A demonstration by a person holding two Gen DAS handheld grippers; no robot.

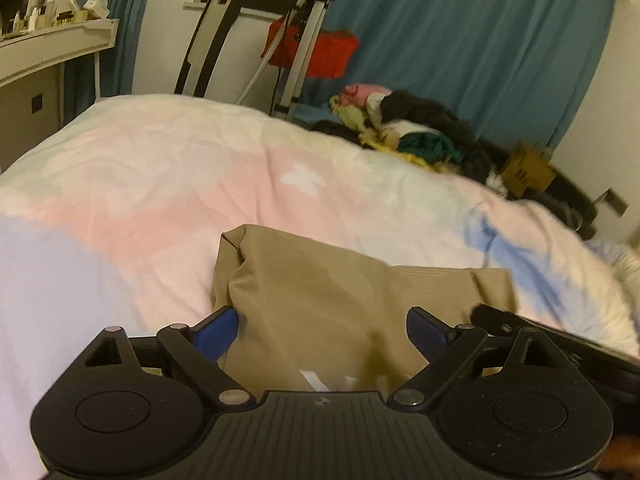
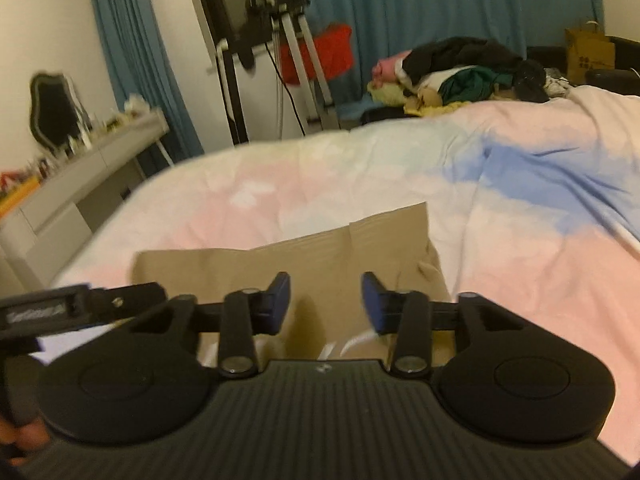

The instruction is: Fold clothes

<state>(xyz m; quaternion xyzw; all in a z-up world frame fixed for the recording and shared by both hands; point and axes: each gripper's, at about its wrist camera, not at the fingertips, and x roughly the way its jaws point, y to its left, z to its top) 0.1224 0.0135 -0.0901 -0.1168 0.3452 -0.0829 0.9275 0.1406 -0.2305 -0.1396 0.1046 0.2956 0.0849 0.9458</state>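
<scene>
Left wrist view: left gripper (image 1: 322, 330) and right gripper (image 2: 326, 304) hang spread over the tan garment (image 1: 320, 280), pinching nothing. Near the bed's (image 1: 160, 168) front edge, a shallow pinch could undo its fold.

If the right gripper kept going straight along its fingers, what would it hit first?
Most likely the tan folded garment, which lies directly beyond the open right gripper. Past that is only the pastel bedspread. Depth is unclear, so it may pass just above the cloth.

Both wrist cams low, bed-facing (image 1: 160, 168)
</scene>
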